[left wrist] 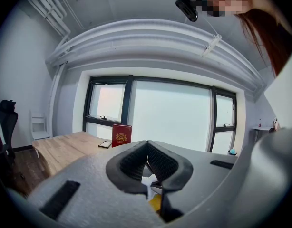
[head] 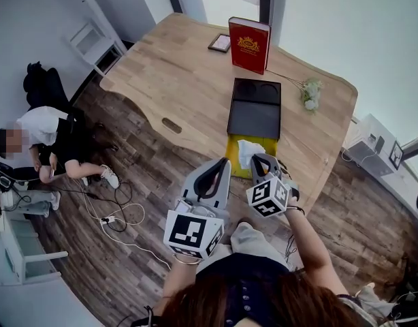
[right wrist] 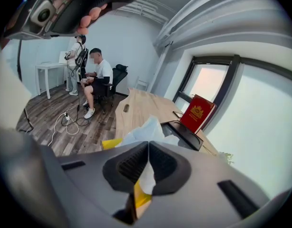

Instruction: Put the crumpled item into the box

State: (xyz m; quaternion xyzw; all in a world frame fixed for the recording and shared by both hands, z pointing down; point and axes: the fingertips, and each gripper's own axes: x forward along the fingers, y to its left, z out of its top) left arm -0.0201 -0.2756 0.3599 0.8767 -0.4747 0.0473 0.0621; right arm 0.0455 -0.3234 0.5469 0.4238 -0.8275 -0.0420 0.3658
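Note:
The crumpled white paper lies on a yellow sheet at the near edge of the wooden table. Just behind it is the open black box, and a red lid stands upright past that. My right gripper hovers at the paper's right edge, jaws shut, tips touching. The right gripper view shows the paper just beyond the tips, with the box farther on. My left gripper is held up left of the paper, shut and empty. Its view points toward the windows.
A small dark frame and white flowers lie on the table. A person sits at the left beside a black chair. Cables trail over the wood floor. A white unit stands at the right.

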